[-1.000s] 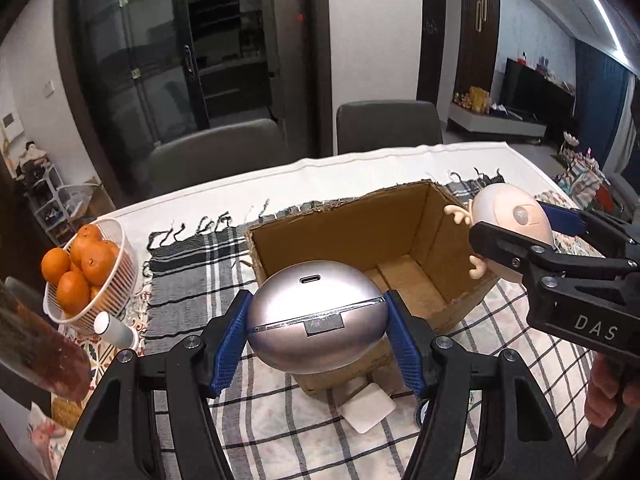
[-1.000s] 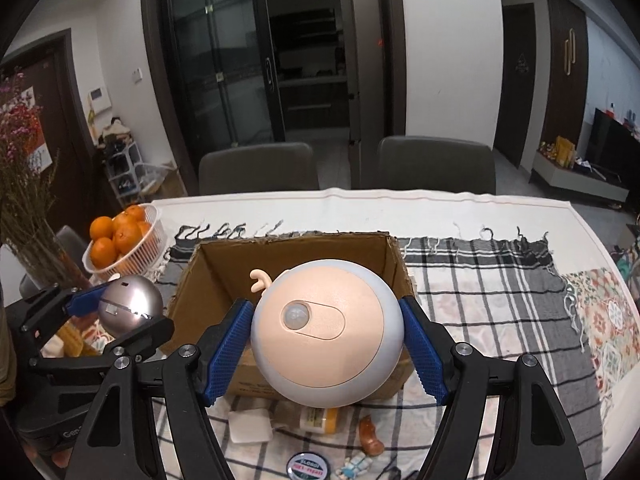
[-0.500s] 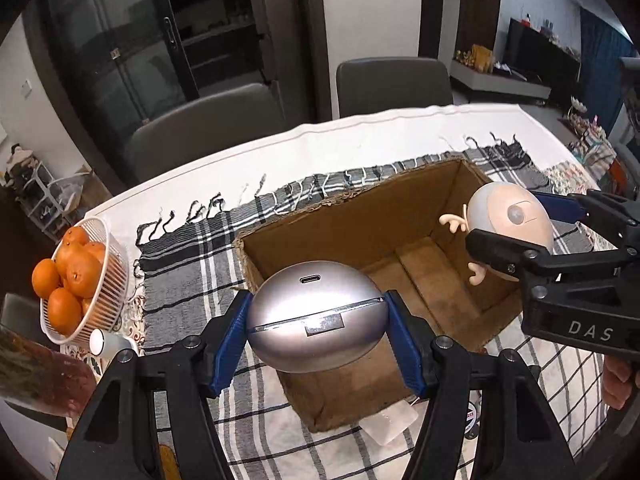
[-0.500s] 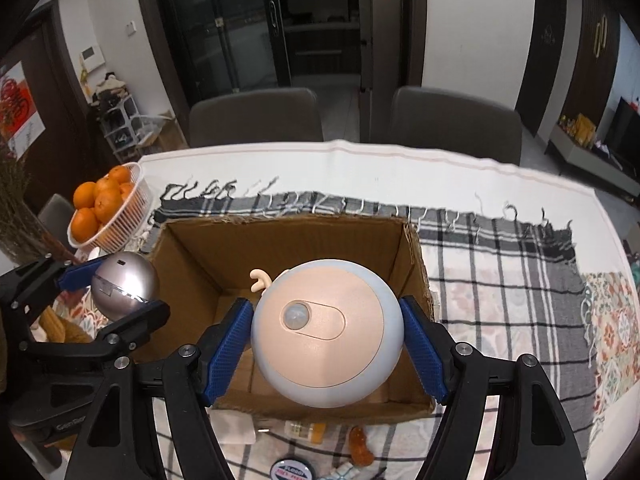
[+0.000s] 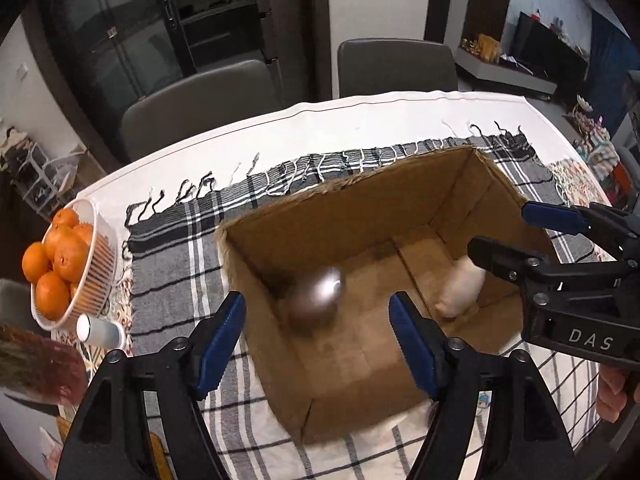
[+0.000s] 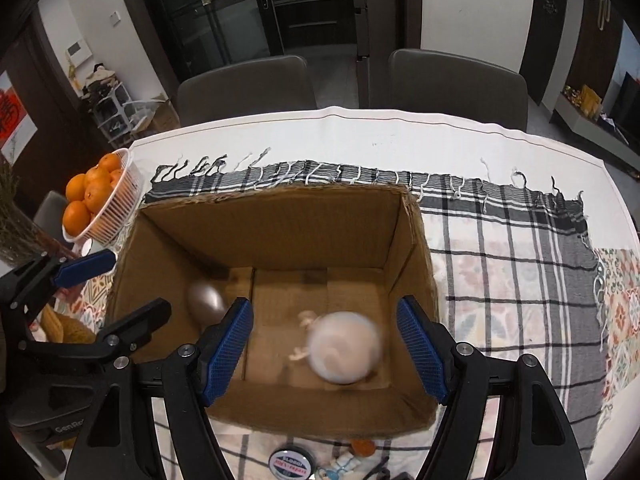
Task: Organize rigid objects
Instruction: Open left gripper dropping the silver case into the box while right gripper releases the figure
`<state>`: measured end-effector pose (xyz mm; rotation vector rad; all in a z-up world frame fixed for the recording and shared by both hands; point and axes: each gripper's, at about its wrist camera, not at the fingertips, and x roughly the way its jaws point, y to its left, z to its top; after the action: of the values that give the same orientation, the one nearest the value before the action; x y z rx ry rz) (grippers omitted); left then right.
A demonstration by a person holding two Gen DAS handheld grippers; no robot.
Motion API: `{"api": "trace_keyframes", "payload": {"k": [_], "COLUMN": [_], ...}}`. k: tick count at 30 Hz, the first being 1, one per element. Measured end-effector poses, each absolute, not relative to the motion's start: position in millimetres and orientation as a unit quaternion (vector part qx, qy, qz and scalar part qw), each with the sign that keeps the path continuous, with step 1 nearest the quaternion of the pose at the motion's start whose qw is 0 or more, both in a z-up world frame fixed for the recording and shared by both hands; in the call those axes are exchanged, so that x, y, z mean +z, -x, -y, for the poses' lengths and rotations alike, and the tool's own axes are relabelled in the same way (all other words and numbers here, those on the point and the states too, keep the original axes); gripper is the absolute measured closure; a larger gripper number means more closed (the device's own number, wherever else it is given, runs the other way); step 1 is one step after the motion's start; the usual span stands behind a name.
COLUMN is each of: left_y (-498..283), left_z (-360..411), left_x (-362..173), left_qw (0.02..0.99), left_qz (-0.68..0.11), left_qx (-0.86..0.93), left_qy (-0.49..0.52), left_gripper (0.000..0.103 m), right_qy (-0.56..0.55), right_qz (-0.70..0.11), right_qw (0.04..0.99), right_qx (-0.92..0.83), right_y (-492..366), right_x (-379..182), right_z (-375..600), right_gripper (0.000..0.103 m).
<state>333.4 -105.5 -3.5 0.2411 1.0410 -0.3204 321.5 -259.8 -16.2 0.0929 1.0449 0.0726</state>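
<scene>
Left wrist view: left gripper jaws have just been opening, wide now, nothing between the pads; one silver egg-shaped case, blurred, inside the one cardboard box, left part. Release step; next, likely lift clear and fetch another item. One basket of oranges far left. Right wrist view: right gripper wide, holding nothing; one round peach toy, blurred, in the box's near right. Two chairs beyond the table.

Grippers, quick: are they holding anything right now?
Left gripper: open, jaws just widened, silver egg loose in the box.
Right gripper: open, round toy loose in the box.
</scene>
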Motion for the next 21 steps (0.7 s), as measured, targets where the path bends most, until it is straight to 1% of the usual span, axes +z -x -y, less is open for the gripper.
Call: {"api": "trace_keyframes", "payload": {"k": [10, 14, 21], "left_y": [-295.5, -282.4, -255.1], "left_z": [94.1, 89.4, 89.4], "left_x": [18.7, 25.4, 32.1], "left_qw": [0.877, 0.884, 0.890], "left_qz": [-0.455, -0.445, -0.430], "left_qx": [-0.131, -0.121, -0.124], "left_qy": [-0.088, -0.075, -0.082], "left_gripper": [0.027, 0.026, 0.026], "right_qy": [-0.024, -0.023, -0.006], "right_qz": [-0.439, -0.427, -0.417], "right_qw": [0.898, 0.904, 0.909], "right_qx": [0.024, 0.025, 0.022], "right_y": [-282.0, -270.2, -245.0], "right_x": [15.6, 24.0, 31.9], "right_z": [252.3, 250.2, 247.3], "right_gripper": [0.028, 0.028, 0.028]}}
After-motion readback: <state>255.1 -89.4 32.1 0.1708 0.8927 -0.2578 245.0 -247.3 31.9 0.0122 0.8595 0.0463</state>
